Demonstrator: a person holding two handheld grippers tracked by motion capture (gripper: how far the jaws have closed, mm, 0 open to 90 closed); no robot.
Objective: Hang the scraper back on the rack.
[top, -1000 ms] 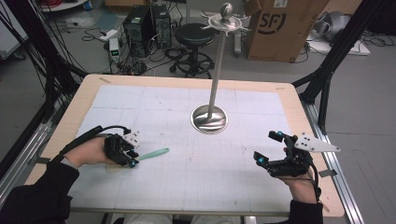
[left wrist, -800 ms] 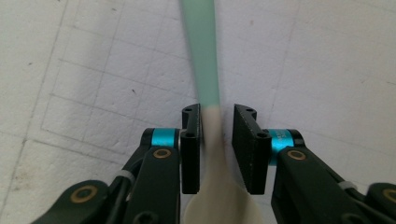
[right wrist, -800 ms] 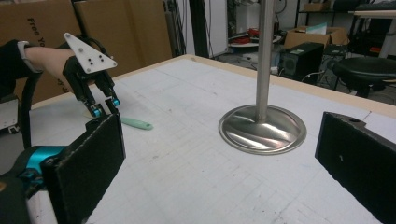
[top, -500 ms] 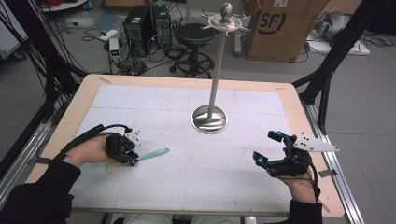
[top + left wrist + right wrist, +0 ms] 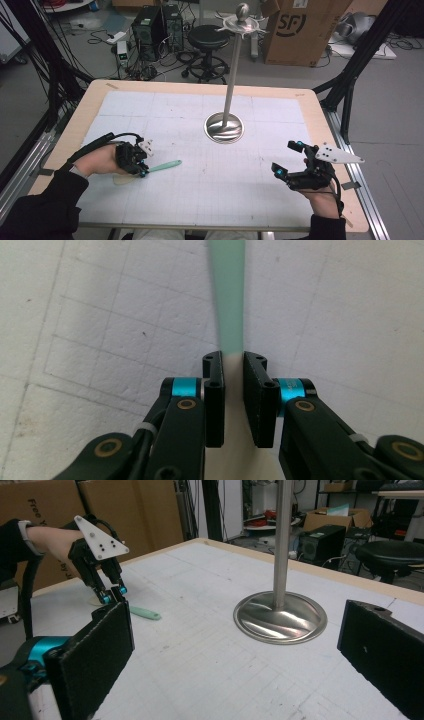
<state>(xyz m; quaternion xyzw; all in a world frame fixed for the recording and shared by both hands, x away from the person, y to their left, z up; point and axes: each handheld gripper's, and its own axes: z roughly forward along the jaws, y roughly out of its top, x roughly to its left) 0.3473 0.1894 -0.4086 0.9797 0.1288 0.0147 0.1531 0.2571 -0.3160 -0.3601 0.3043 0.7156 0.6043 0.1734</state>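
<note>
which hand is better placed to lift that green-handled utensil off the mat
Left. The left gripper is already at the green-handled utensil, its jaws just closing around the handle in the left gripper view. The right gripper sits wide open across the table, past the metal stand.

A pale mint-green plastic handle (image 5: 164,165) joins a cream, translucent head (image 5: 120,179) on the flat utensil, and both lie on a white paper mat (image 5: 200,150) ruled with a faint grey grid over a light, wood-coloured tabletop (image 5: 90,100). The black left gripper (image 5: 233,365) carries bright turquoise rings at its jaw joints and a white plate on top, while the black right gripper (image 5: 287,160) has the same turquoise accents and a pale grey three-cornered plate. The polished silver metal stand (image 5: 225,127) mirrors dark streaks in its round base.
</note>
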